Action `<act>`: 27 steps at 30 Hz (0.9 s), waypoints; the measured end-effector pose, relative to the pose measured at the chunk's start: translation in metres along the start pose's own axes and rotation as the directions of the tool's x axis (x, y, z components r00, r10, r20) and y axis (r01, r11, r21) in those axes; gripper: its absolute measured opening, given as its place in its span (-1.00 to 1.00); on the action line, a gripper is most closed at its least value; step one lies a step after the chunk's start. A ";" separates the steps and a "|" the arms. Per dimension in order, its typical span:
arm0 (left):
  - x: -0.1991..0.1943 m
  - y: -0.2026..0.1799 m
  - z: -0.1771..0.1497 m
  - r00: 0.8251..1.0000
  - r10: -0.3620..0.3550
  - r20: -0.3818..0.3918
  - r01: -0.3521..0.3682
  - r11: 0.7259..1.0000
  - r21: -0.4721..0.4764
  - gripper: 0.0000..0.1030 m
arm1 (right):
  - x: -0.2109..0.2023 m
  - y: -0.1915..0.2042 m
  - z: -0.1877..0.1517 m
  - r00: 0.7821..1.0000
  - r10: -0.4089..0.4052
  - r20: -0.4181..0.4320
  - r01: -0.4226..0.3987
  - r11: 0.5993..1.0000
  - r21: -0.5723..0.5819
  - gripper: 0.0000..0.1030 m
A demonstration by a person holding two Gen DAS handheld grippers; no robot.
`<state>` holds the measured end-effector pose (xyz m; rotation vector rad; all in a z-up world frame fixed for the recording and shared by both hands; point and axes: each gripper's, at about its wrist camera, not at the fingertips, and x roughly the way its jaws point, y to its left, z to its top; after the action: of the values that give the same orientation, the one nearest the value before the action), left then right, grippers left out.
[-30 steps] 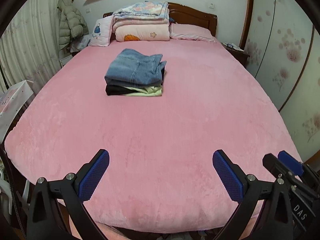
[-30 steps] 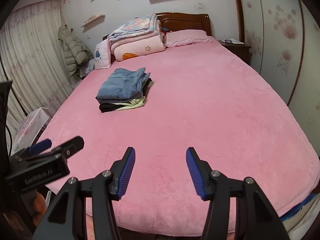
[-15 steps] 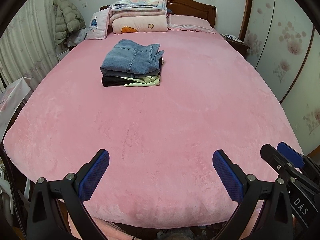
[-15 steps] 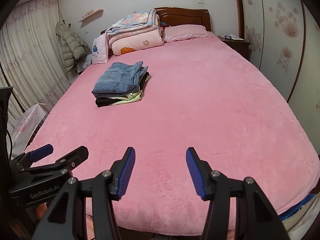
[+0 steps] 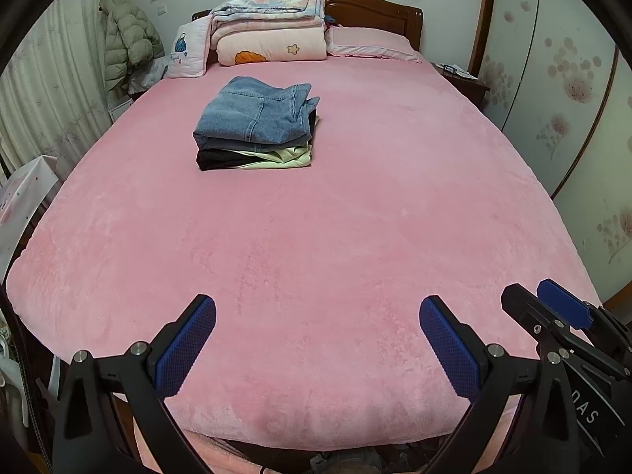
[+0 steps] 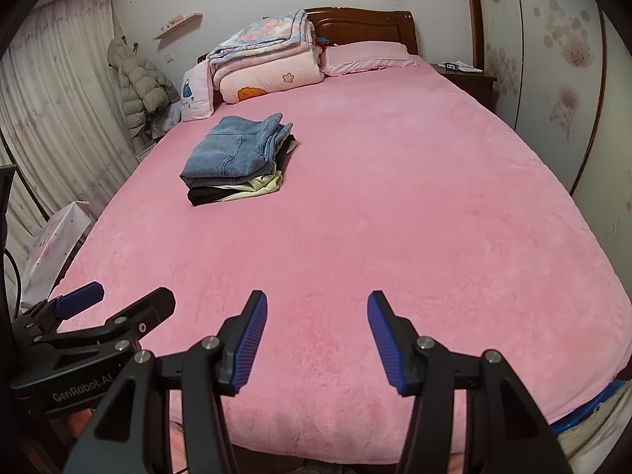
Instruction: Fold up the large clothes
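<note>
Left wrist view showed both tongs, left (image 5: 316, 339) and right (image 6: 316, 335), wide and empty at the bed's (image 5: 355, 217) foot, well apart from the folded stack (image 5: 256, 130), so fetching another garment seemed next.

Lower garments in folded stack (image 5: 252, 158) mostly hidden under jeans (image 5: 256, 116), count unclear. Items on nightstand (image 6: 462, 67) too small to identify. Headboard (image 5: 367, 8) partly hidden behind quilt pile (image 5: 268, 19). Bed's (image 5: 316, 237) near edge cut off by grippers.
</note>
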<state>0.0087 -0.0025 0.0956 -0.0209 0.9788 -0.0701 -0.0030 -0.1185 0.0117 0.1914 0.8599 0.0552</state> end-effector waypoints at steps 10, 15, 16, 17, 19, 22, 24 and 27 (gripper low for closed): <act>0.000 -0.001 0.000 1.000 0.002 -0.004 -0.002 1.000 0.000 0.99 | 0.000 -0.001 0.000 1.000 0.000 -0.002 0.000 1.000 0.002 0.03; -0.001 0.000 -0.003 1.000 0.003 -0.006 -0.003 1.000 0.002 0.99 | 0.000 -0.002 0.000 1.000 0.002 -0.004 -0.002 1.000 0.003 0.03; -0.001 0.000 -0.003 1.000 0.002 -0.007 -0.002 1.000 0.002 0.99 | 0.000 -0.002 0.000 1.000 0.002 -0.005 -0.002 1.000 0.004 0.03; -0.002 0.000 -0.003 1.000 0.003 -0.007 -0.003 1.000 0.002 0.99 | 0.000 -0.002 -0.001 1.000 0.003 -0.005 -0.003 1.000 0.004 0.03; -0.002 0.000 -0.003 1.000 0.004 -0.008 -0.004 1.000 0.003 0.99 | 0.001 -0.002 -0.002 1.000 0.002 -0.006 -0.002 1.000 0.005 0.03; -0.002 -0.001 -0.003 1.000 0.004 -0.011 -0.004 1.000 0.003 0.99 | 0.001 -0.003 -0.003 1.000 0.002 -0.008 -0.002 1.000 0.006 0.03; -0.002 -0.001 -0.004 1.000 0.004 -0.013 -0.004 1.000 0.003 0.99 | 0.001 -0.003 -0.004 1.000 0.001 -0.008 -0.001 1.000 0.007 0.03; -0.002 -0.001 -0.004 1.000 0.006 -0.014 -0.005 1.000 0.004 0.99 | 0.002 -0.003 -0.005 1.000 0.002 -0.009 -0.002 1.000 0.009 0.03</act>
<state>0.0046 -0.0035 0.0947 -0.0144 0.9923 -0.0670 -0.0059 -0.1205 0.0062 0.2005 0.8690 0.0539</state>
